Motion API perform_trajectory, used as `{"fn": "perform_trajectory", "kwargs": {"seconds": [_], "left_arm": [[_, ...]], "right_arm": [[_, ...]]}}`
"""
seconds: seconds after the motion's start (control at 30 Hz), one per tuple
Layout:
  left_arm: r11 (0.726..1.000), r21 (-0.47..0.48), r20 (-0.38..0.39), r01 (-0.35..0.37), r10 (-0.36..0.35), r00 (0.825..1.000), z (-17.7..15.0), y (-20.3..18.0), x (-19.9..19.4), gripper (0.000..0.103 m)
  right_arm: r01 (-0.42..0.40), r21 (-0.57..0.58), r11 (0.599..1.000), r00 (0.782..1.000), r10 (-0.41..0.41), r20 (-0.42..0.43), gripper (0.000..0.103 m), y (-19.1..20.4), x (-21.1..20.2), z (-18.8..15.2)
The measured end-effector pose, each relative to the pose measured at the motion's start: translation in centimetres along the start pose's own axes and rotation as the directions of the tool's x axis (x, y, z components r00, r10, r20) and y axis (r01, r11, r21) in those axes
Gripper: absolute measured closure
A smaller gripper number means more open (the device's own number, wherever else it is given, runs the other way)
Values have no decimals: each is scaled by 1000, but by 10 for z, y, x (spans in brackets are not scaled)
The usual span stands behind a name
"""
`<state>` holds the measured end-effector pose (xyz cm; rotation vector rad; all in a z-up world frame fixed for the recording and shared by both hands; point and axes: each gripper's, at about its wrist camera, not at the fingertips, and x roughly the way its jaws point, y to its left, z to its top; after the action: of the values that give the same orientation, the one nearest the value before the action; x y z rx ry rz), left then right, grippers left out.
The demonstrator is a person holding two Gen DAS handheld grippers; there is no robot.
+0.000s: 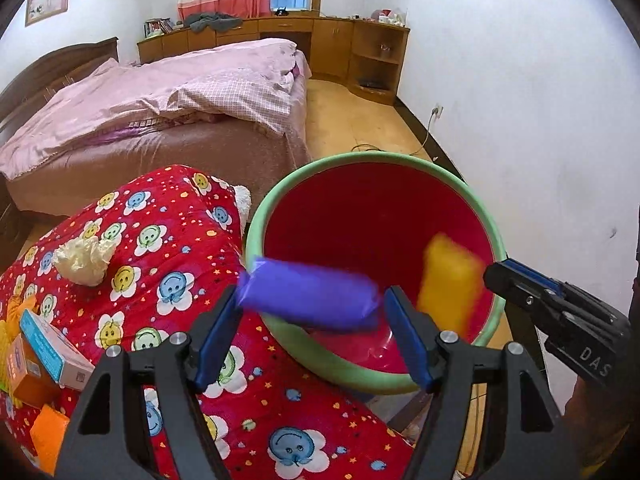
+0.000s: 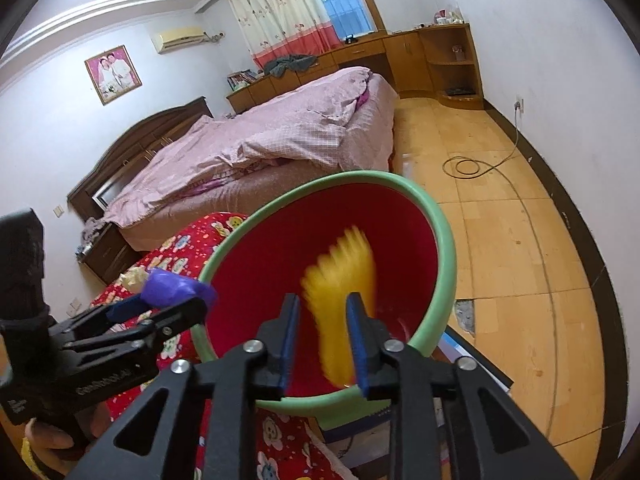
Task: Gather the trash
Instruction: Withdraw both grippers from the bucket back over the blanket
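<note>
Over the basin: both hand-held grippers, each with a wrapper
Left hand-held gripper (image 1: 312, 316): wide, purple wrapper (image 1: 308, 298) spanning the pads, at the near rim
Right hand-held gripper (image 2: 324, 344): narrow gap, yellow wrapper (image 2: 340, 312) blurred between the pads, likely slipping free
Basin (image 1: 256, 220): just ahead, red inside, green rim
Advice: hold above the red interior; part jaws fully
Left behind: crumpled tissue (image 1: 82, 262) on red quilt (image 1: 180, 248), far left

Walls: you see plain white walls (image 2: 540, 40), with a framed photo (image 2: 113, 74) far left.
Floor: you stand over tan tiles (image 2: 512, 216).
Bed: your far left holds a pink-quilted bed (image 1: 168, 92).
Window: daylight reaches you past a curtain (image 2: 280, 12).
Cabinets: wooden units (image 1: 320, 36) line your far wall.
</note>
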<state>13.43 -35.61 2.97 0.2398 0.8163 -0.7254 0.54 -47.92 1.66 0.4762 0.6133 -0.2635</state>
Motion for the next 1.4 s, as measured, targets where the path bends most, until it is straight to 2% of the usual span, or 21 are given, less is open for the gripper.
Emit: {"fn": "perform_trajectory", "kwargs": {"seconds": [0.2, 0.43, 0.53, 0.93, 1.2, 1.4], "left_arm": [[1000, 10, 6, -8, 8, 1000, -1, 0, -2, 27], [1000, -30, 18, -3, 3, 1000, -3, 10, -19, 27], [999, -53, 20, -11, 12, 1000, -8, 15, -31, 27], [988, -138, 47, -63, 71, 996, -35, 46, -93, 27], [970, -216, 62, -115, 131, 989, -59, 77, -134, 27], [943, -294, 50, -155, 177, 983, -86, 107, -153, 27]], "right_arm": [[-14, 7, 1000, 1000, 14, 9, 71, 2, -6, -2], [-12, 2, 1000, 1000, 12, 24, 69, 10, -18, 0], [-20, 2, 1000, 999, 19, 30, 66, 14, -26, -1], [-88, -18, 996, 996, 88, 24, 62, 46, -57, -13], [-134, -52, 990, 991, 135, 16, 58, 74, -75, -25], [-158, -87, 984, 987, 159, -3, 57, 97, -79, -35]]}}
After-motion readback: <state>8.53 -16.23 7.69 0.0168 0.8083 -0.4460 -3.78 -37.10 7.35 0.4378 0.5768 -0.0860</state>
